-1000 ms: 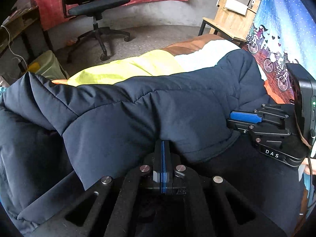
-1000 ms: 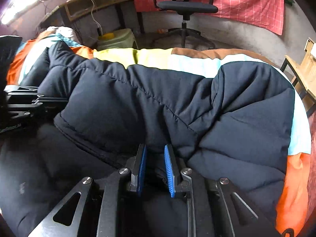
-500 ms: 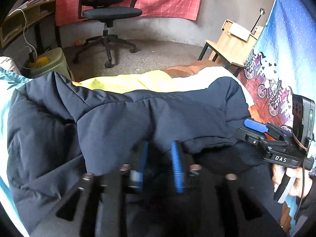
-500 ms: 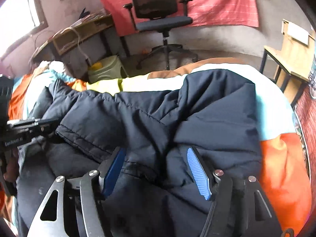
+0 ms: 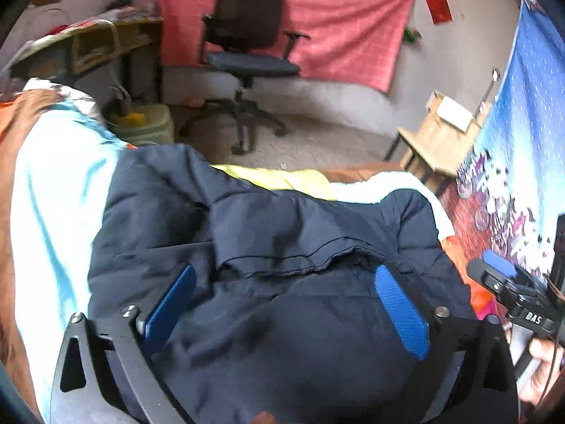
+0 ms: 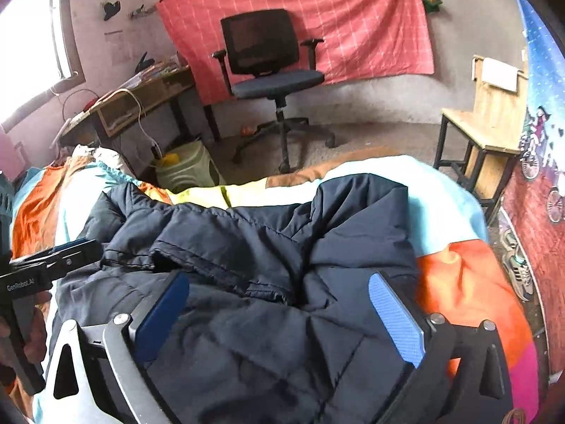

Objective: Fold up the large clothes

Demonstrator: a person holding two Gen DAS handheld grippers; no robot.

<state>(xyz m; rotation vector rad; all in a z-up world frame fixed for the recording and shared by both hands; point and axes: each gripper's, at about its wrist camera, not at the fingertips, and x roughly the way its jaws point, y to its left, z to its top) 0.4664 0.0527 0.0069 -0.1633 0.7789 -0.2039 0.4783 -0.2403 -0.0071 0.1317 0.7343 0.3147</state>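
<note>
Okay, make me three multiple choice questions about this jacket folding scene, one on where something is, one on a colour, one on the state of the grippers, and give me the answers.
1. Where does the dark navy padded jacket lie?
A. on the office chair
B. on the colourful bedspread
C. on the wooden desk

2. What colour is the cloth on the wall behind the office chair?
A. green
B. white
C. red-pink

3. How do the two hand-held grippers stand?
A. both open, holding nothing
B. both shut on the jacket
C. only the left is open

Answers:
1 B: the bedspread shows around the jacket.
2 C: the red-pink cloth hangs behind the chair.
3 A: the left hand-held gripper and right hand-held gripper have their blue pads wide apart above the fabric.
</note>
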